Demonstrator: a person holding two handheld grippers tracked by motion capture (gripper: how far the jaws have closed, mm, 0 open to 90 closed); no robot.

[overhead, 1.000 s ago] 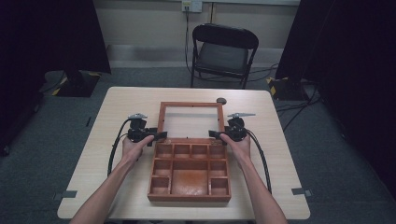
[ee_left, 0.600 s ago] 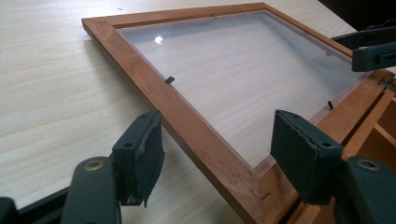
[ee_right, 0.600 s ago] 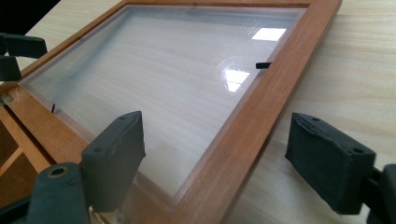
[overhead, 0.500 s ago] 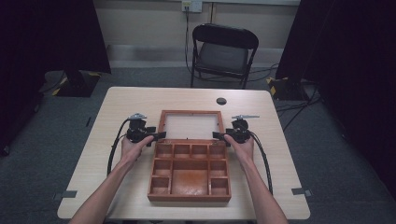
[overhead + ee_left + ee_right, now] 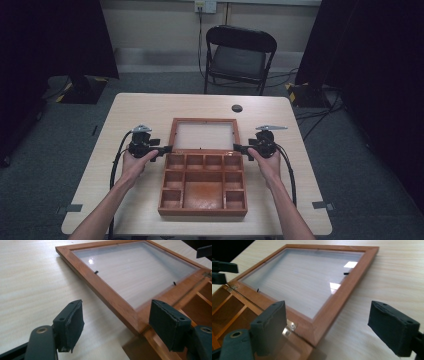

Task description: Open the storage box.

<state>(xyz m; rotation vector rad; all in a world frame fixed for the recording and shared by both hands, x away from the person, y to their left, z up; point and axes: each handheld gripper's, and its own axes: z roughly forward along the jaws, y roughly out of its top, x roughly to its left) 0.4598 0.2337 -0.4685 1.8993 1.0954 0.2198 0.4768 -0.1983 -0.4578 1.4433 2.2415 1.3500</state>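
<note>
A wooden box [image 5: 202, 212] with several compartments lies open on the table. Its glass-paned lid [image 5: 204, 120] lies flat on the tabletop behind it, joined at the hinges. My left gripper [image 5: 167, 148] is at the lid's near left corner. Its jaws have just been opening, and that lid corner [image 5: 125, 312] sits between the pads, untouched. My right gripper [image 5: 237, 147] is at the near right corner. Its jaws have also just widened around the lid frame [image 5: 329, 320] without touching it. The midpoints are left gripper [image 5: 116, 307] and right gripper [image 5: 328, 307].
A small black round object [image 5: 237, 108] lies on the table [image 5: 135, 110] behind the lid. A black folding chair [image 5: 240, 55] stands beyond the far edge. Dark curtains hang at both sides. A metal hinge [image 5: 289, 327] shows by the right gripper's left pad.
The lid has swung back from a raised tilt to lie flat on the table. Both hands followed it down and outward, and the left jaws have come apart off the frame.
</note>
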